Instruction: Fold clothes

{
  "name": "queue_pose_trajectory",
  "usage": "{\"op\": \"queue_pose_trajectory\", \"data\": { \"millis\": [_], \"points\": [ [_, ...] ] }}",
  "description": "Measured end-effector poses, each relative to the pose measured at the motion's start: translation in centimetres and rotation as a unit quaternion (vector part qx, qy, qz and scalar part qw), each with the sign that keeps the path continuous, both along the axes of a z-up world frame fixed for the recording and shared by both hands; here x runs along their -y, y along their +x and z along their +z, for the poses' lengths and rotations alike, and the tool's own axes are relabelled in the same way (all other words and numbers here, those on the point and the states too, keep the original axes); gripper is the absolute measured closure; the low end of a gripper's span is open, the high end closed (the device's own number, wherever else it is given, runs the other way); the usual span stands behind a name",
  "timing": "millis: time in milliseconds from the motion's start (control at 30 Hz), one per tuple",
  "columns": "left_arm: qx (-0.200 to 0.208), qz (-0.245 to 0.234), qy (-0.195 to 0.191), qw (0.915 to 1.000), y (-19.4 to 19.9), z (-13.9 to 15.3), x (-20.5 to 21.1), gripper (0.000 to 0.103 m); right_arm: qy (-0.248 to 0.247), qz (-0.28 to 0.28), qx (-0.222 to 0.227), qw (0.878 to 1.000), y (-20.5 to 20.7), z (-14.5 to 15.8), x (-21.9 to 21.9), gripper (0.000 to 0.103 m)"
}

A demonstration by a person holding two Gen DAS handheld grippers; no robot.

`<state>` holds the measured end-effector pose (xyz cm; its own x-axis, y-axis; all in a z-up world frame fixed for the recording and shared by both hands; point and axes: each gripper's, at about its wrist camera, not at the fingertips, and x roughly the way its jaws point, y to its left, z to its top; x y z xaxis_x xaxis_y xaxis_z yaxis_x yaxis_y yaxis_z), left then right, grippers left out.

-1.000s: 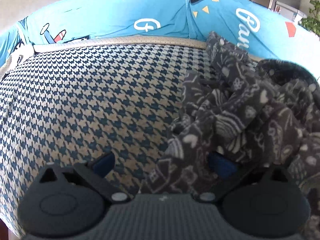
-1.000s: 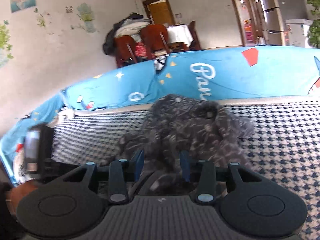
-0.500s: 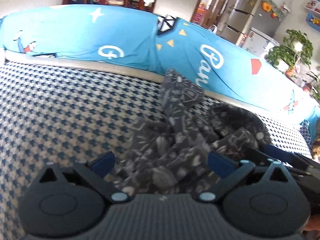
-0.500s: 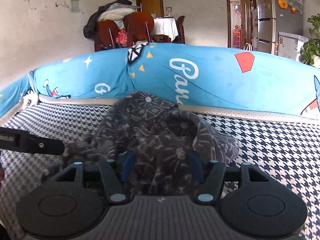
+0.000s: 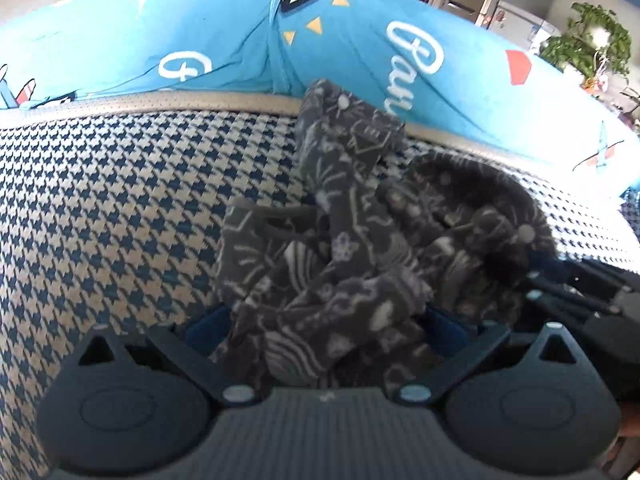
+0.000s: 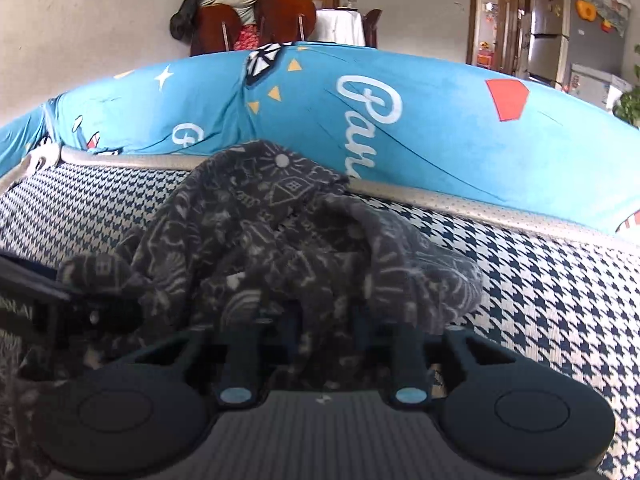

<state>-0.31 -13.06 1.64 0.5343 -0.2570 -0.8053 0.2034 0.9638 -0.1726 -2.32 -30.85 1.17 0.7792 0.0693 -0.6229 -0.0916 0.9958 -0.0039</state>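
A crumpled dark grey fleece garment (image 5: pixel 360 232) with pale doodle print lies on the houndstooth sofa seat (image 5: pixel 120 200). My left gripper (image 5: pixel 326 324) is open wide, its blue fingertips (image 5: pixel 208 324) on either side of the near edge of the pile. My right gripper (image 6: pixel 324 328) is low in the garment (image 6: pixel 280 232). Its jaws are closing, with a bunched fold of fleece pressed between them. The right gripper's dark fingers (image 5: pixel 560 280) also show at the right of the left wrist view, dug into the cloth.
A bright blue printed cushion (image 6: pixel 400 120) runs along the back of the seat behind a beige piped edge (image 6: pixel 480 208). Bare houndstooth seat (image 6: pixel 560 300) stretches left and right of the pile. Beyond are chairs (image 6: pixel 256 20), a doorway and a fridge.
My right gripper has dropped lower into the pile and its fingers have narrowed around a fold. My left gripper has moved in, so the cloth now fills the gap between its fingers.
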Motion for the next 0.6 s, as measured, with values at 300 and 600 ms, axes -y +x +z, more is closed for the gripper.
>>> {"op": "queue_pose_trajectory", "data": {
  "millis": [300,600],
  "points": [
    [0.045,0.025,0.0,0.9987,-0.5,1.5,-0.3,0.0,0.027,-0.093,0.082,0.992,-2.1,3.0,2.8,0.093],
    [0.075,0.057,-0.002,0.9956,-0.5,3.0,-1.3,0.0,0.017,-0.28,0.163,0.946,-4.4,6.1,7.7,0.099]
  ]
}}
